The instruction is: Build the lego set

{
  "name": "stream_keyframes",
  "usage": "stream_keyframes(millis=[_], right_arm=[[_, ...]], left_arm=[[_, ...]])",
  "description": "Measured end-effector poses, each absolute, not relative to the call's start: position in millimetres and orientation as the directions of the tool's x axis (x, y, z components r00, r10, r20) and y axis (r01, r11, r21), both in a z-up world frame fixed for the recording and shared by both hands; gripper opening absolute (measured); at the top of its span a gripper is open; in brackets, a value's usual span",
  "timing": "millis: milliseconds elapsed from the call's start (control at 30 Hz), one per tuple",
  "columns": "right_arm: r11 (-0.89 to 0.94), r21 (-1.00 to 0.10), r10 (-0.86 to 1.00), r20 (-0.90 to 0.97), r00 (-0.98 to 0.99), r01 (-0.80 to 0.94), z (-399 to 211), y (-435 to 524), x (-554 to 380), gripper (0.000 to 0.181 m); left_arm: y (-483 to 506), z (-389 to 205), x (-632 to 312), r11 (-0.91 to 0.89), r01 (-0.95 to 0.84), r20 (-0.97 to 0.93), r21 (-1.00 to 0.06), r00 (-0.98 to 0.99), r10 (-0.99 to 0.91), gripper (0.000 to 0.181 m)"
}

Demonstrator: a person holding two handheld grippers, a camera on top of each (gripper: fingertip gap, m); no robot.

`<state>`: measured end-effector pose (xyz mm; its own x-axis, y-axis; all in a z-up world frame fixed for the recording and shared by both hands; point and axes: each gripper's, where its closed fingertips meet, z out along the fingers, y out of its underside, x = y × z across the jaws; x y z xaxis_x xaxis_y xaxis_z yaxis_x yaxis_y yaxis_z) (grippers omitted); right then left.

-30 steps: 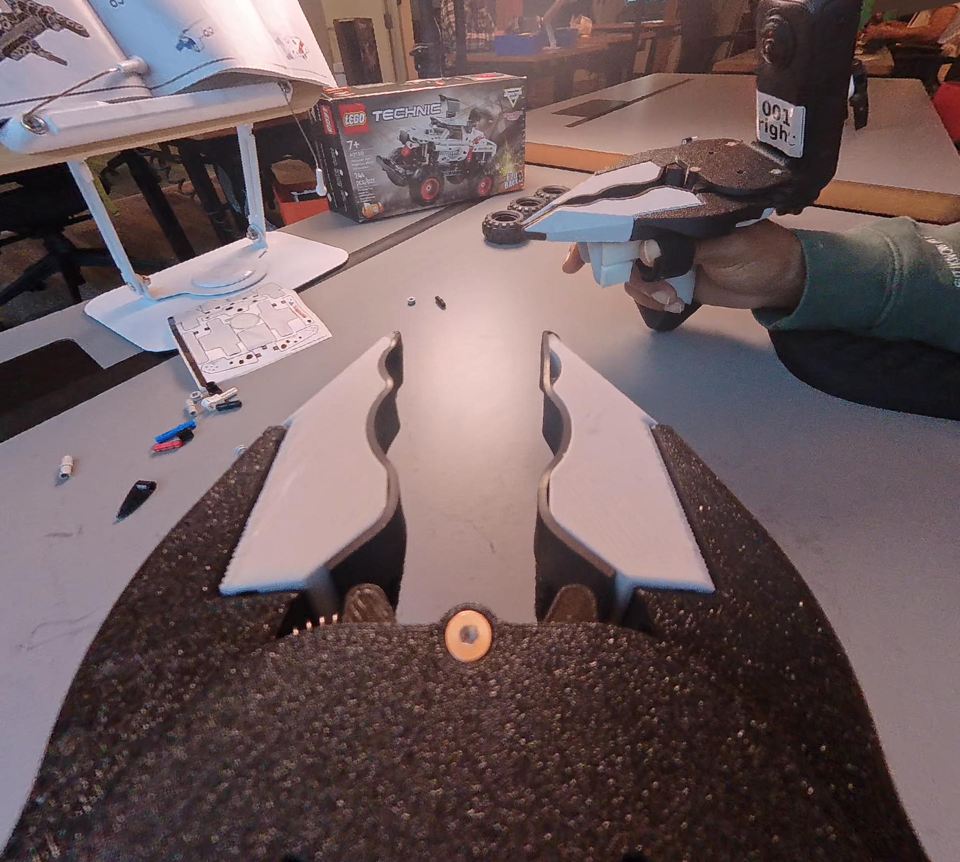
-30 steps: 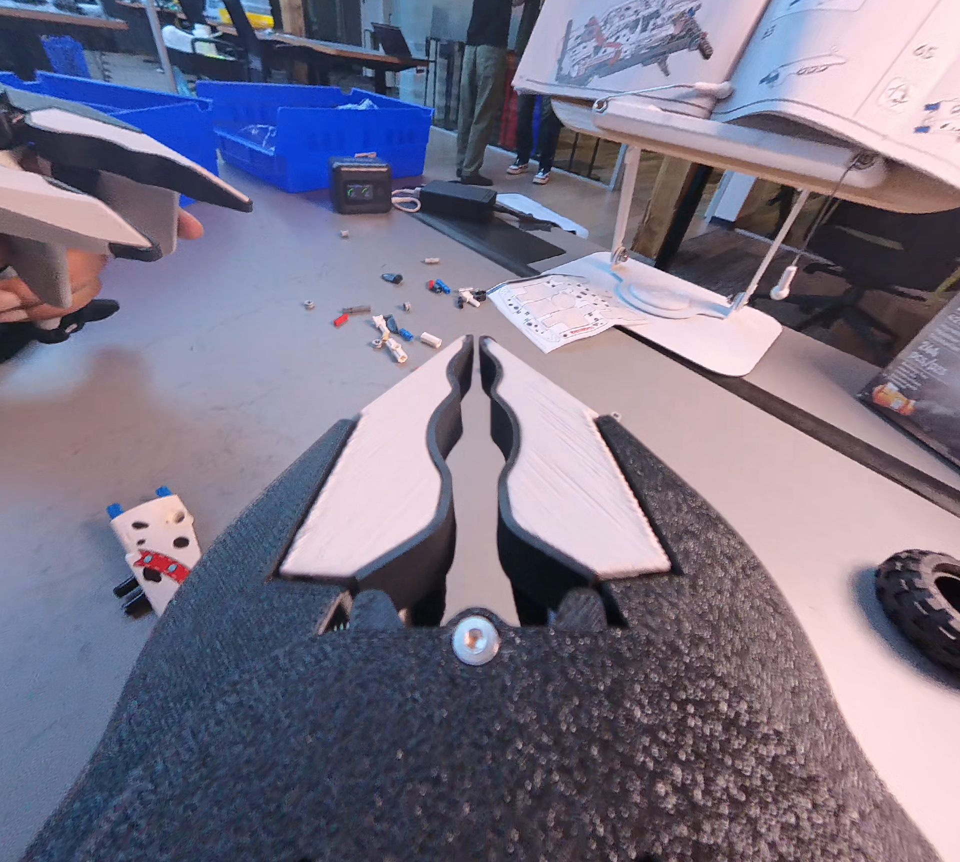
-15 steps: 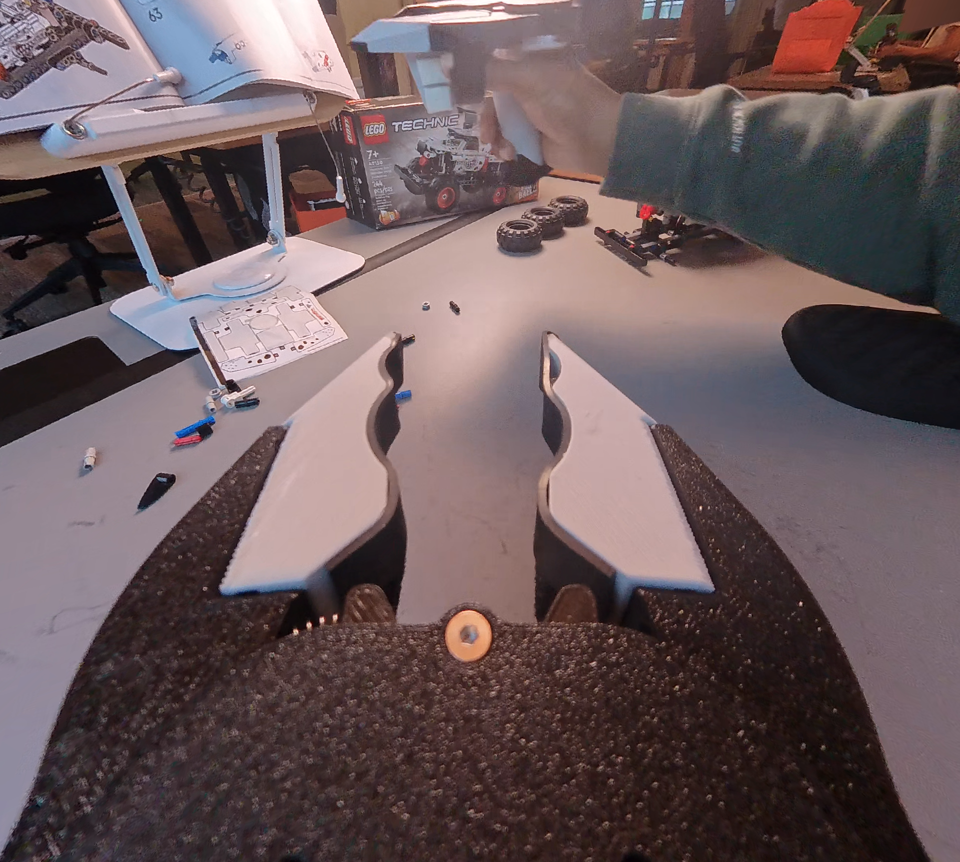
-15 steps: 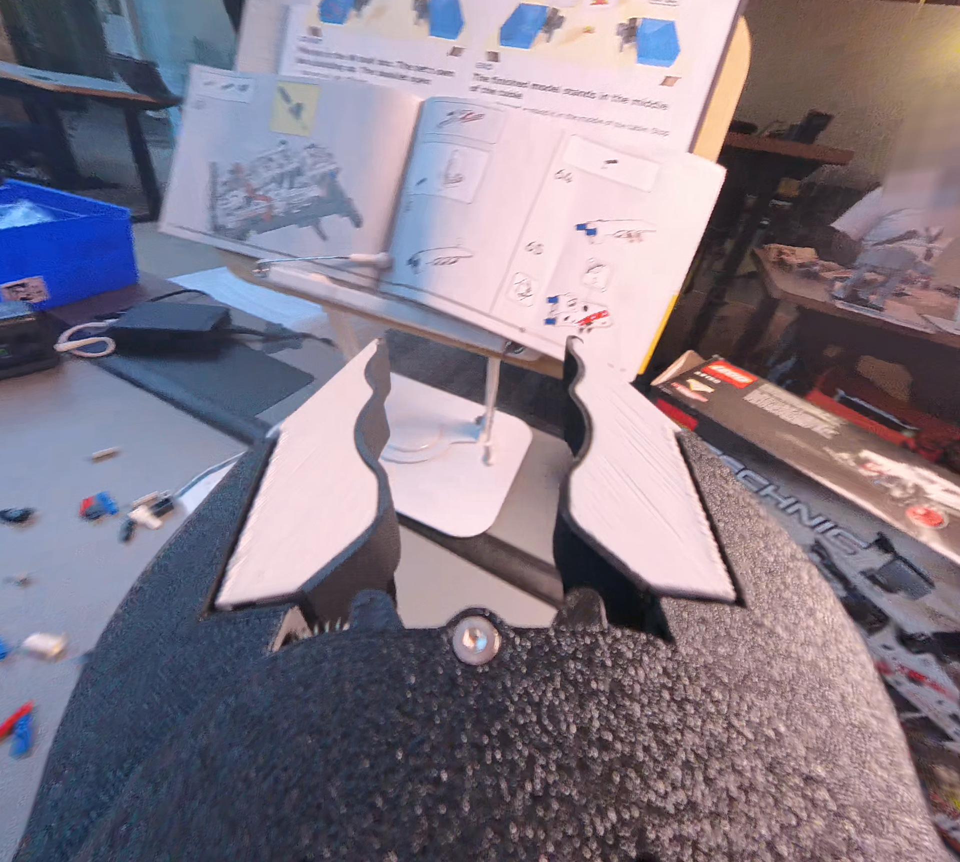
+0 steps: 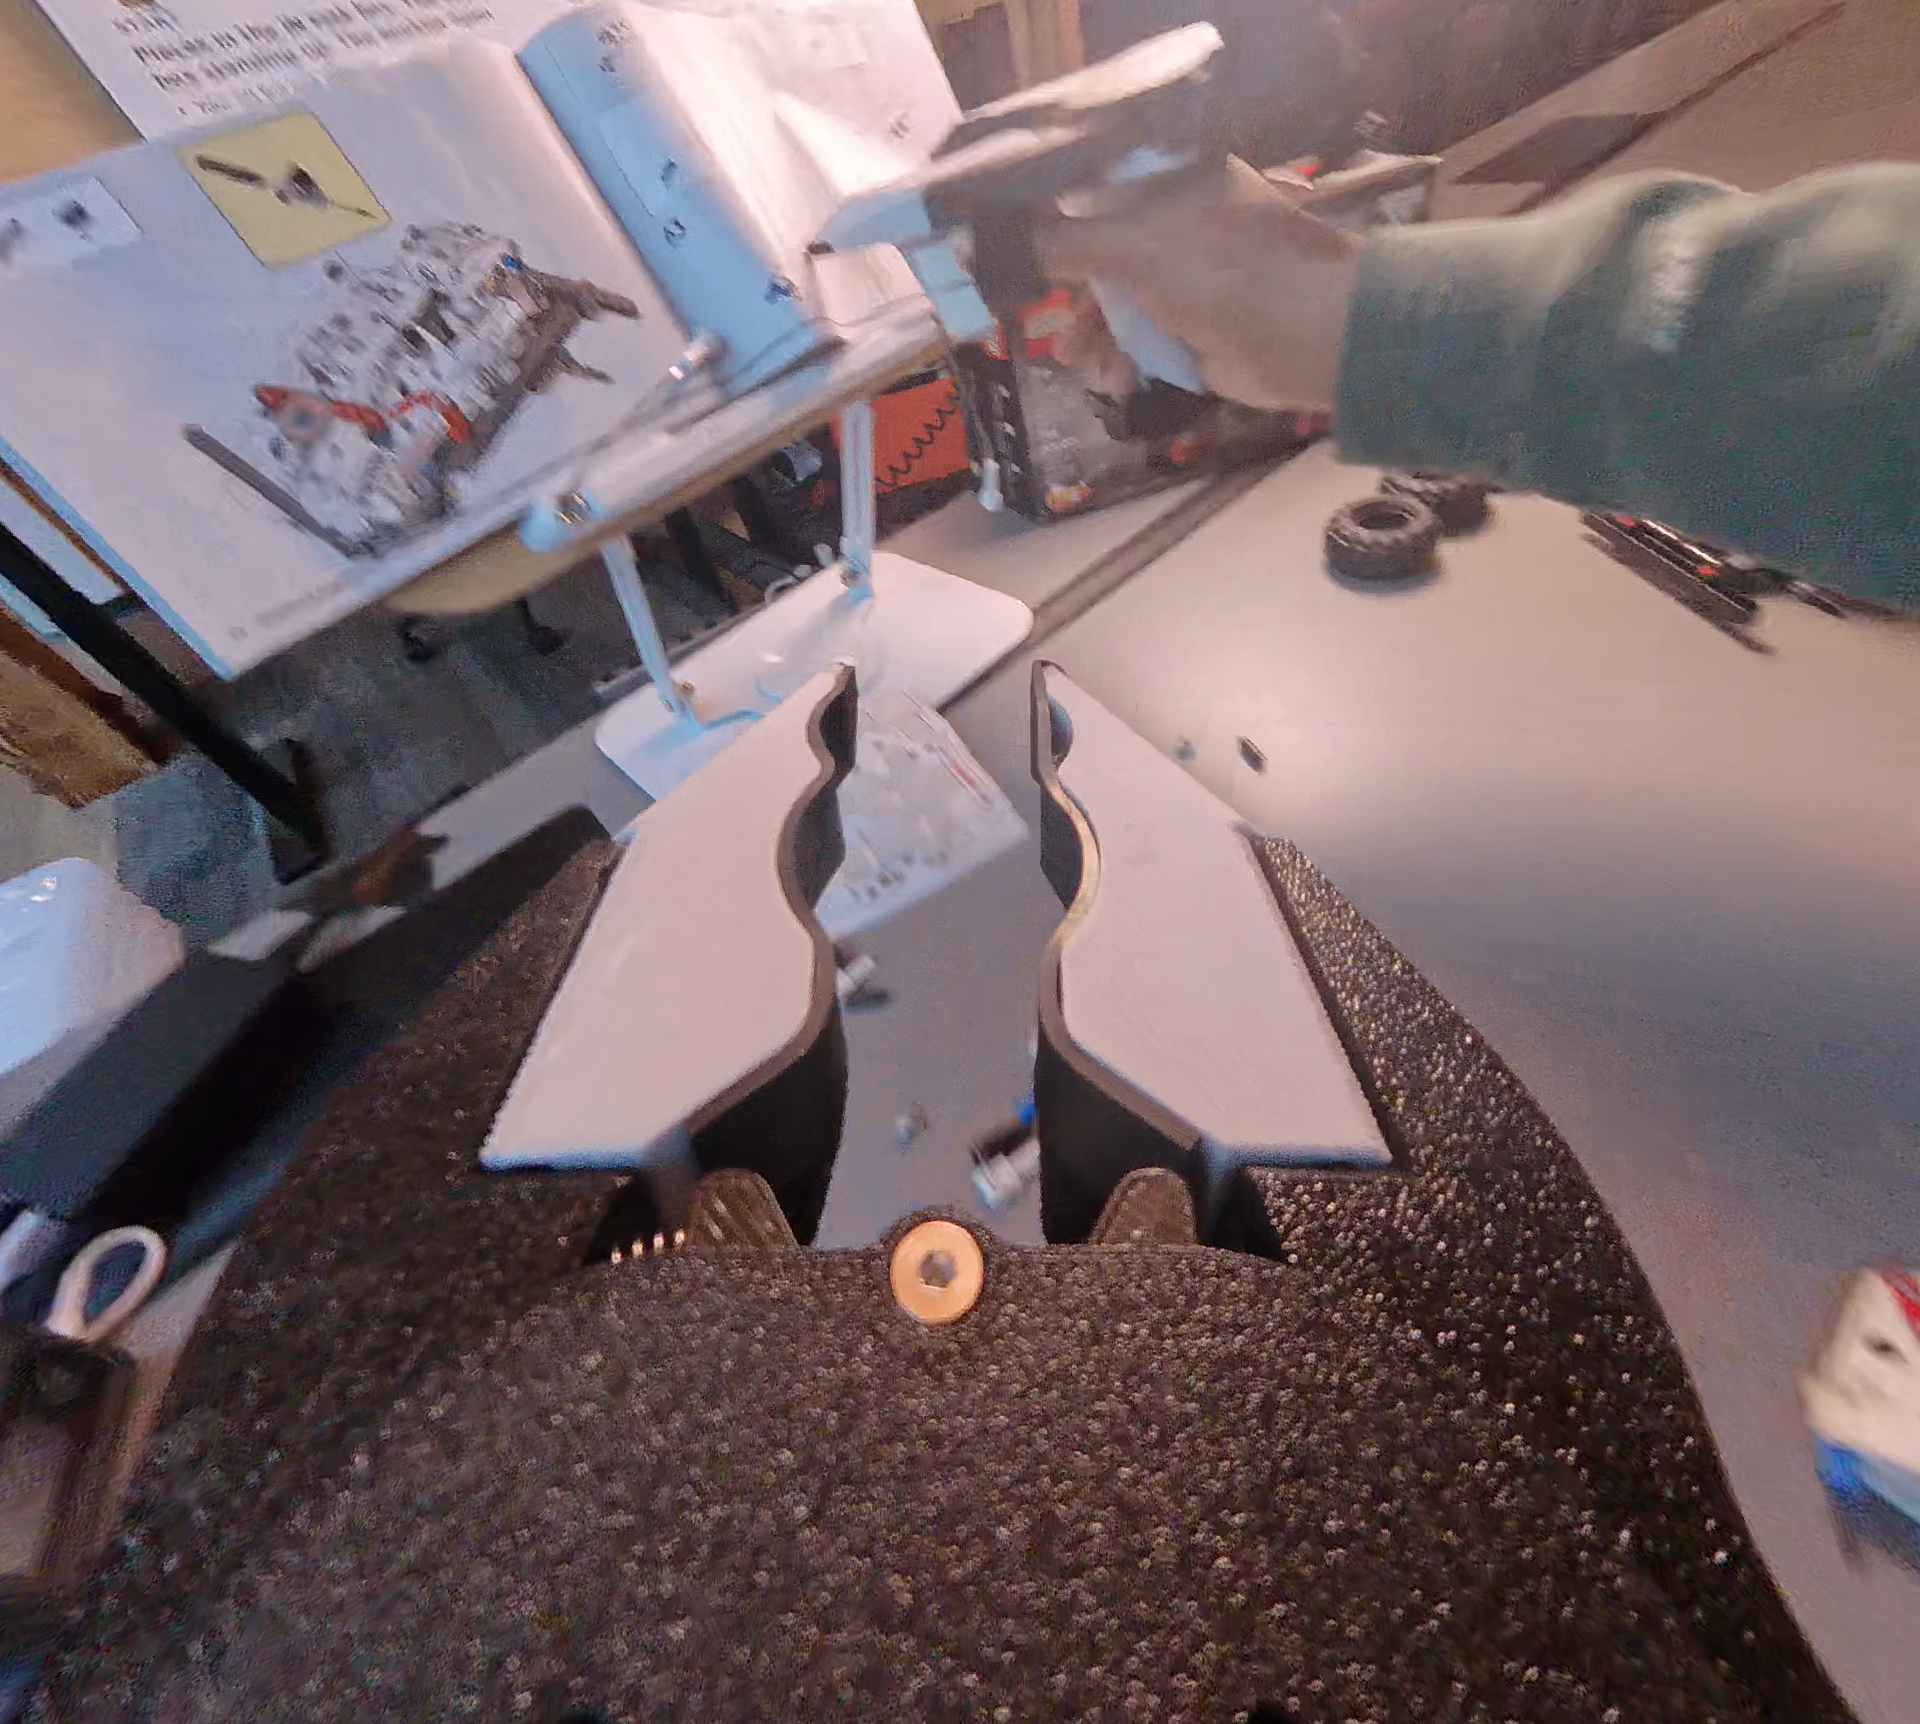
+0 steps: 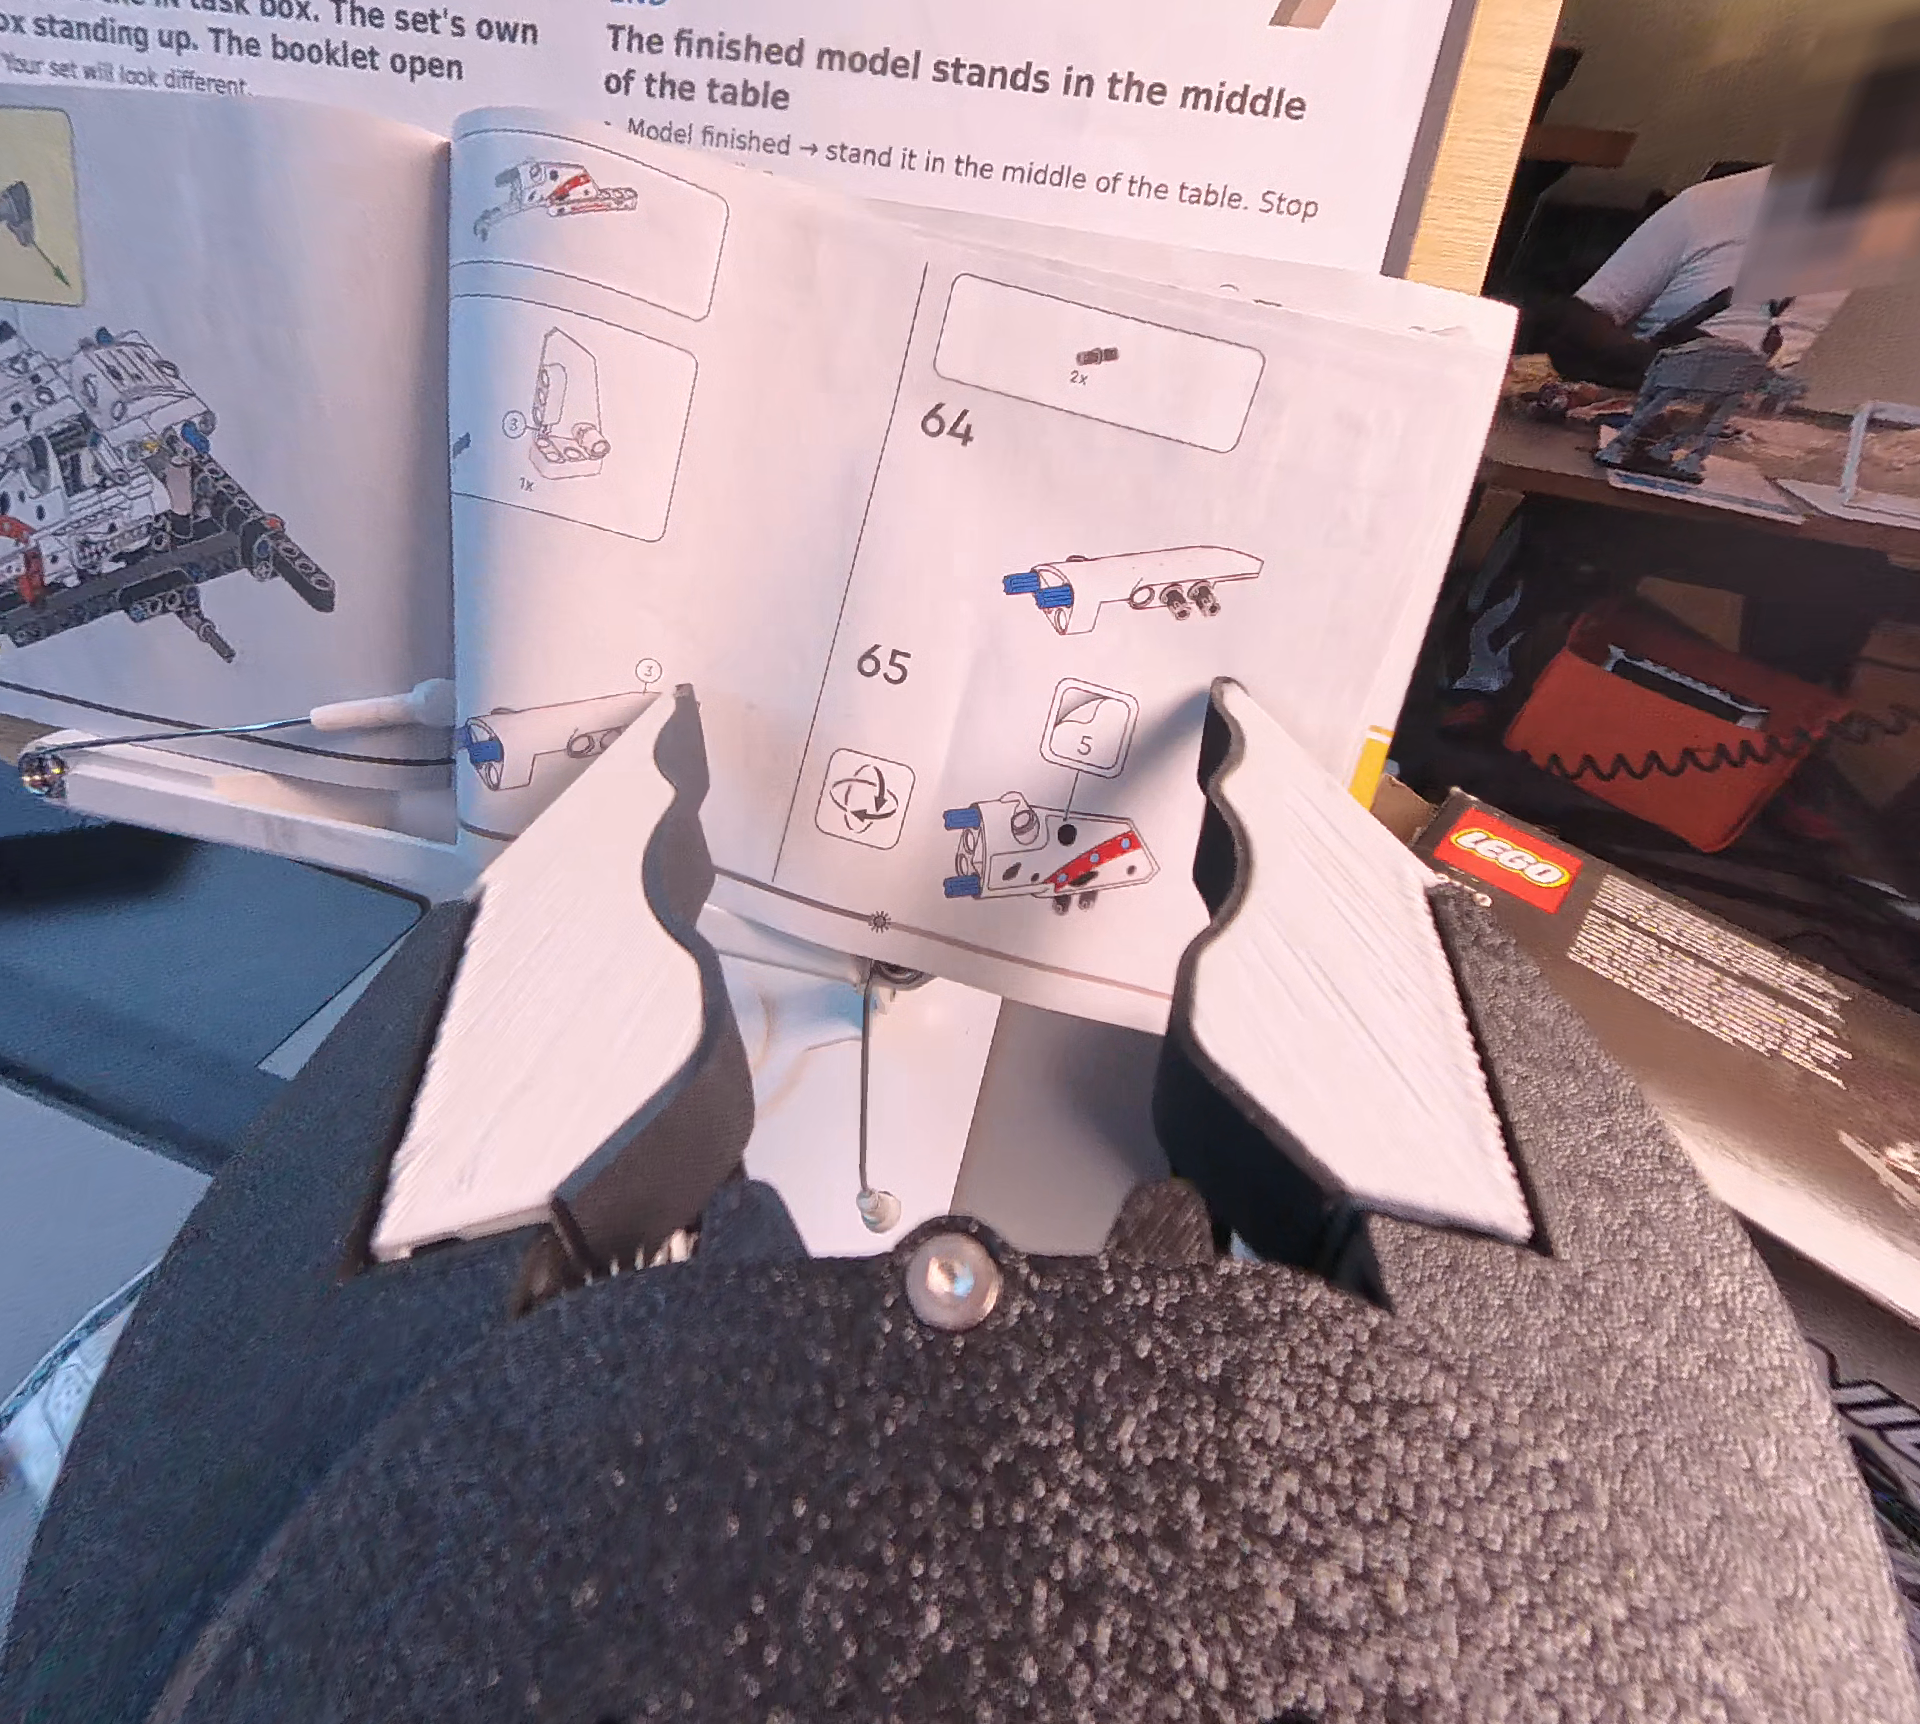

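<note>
My right gripper is open wide and empty, right in front of the open instruction booklet on its white stand. Its fingertips frame the lower part of the right-hand page, and one page bows up at the spine. In the left wrist view, blurred, the right gripper is held by a hand in a teal sleeve at the booklet. My left gripper is open and empty, low over the grey table. It is above a sticker sheet and small loose pieces.
The set's box lies to the right of the stand. Black tyres and a dark chassis part lie on the table beyond. A white spotted piece lies at the right edge. A printed poster stands behind the booklet. My hands' fingertips stand some 30 centimetres from each other.
My right gripper has risen from the table to the booklet and opened from nearly shut to wide. My left gripper has moved forward and turned left toward the stand, staying open.
</note>
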<state>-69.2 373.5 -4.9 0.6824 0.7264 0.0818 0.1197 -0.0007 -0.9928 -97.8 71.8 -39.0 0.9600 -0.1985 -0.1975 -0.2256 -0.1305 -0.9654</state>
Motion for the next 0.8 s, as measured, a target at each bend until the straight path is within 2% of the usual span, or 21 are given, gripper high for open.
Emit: stream_keyframes(millis=[100,200,267,400,467,600,700,767,800], right_arm=[[0.002,-0.991,0.732,0.091,0.675,0.132,-8.0,369.0,-68.7,0.081],[-0.024,-0.99,0.771,0.069,0.633,0.137,-9.8,363.0,-69.9,0.069],[-0.031,-0.99,0.789,0.06,0.611,0.137,-9.0,359.8,-69.0,0.07],[-0.017,-0.992,0.787,0.064,0.613,0.125,-7.8,357.5,-66.2,0.086],[-0.015,-0.989,0.787,0.079,0.612,0.147,-14.9,355.6,-69.7,0.092],[0.045,-0.981,0.758,0.156,0.633,0.189,-22.1,358.6,-72.1,0.093],[0.047,-0.982,0.759,0.154,0.632,0.183,-22.1,360.4,-70.9,0.093],[0.051,-0.98,0.761,0.165,0.628,0.195,-21.9,361.5,-70.0,0.092],[0.053,-0.978,0.76,0.171,0.627,0.202,-21.8,362.4,-69.1,0.092]], left_arm=[[143.2,-7.2,-129.3,-0.122,-0.256,-0.236,-0.959,0.959,-0.158,0.033],[209.3,-5.5,-145.0,-0.177,-0.311,-0.281,-0.934,0.944,-0.175,0.036],[239.4,-13.3,-149.5,-0.217,-0.406,-0.372,-0.888,0.91,-0.184,0.038],[269.3,-43.9,-163.5,-0.312,-0.545,-0.509,-0.778,0.838,-0.195,0.035],[271.1,-48.4,-167.7,-0.272,-0.588,-0.554,-0.762,0.809,-0.197,0.035],[264.6,-49.9,-167.2,-0.273,-0.503,-0.457,-0.82,0.863,-0.216,0.022],[260.9,-40.4,-171.9,-0.254,-0.319,-0.264,-0.913,0.937,-0.229,0.004],[258.5,-36.4,-176.7,-0.274,-0.225,-0.151,-0.935,0.952,-0.267,0.0],[258.5,-32.9,-189.9,-0.273,-0.217,-0.162,-0.937,0.964,-0.209,0.0]])
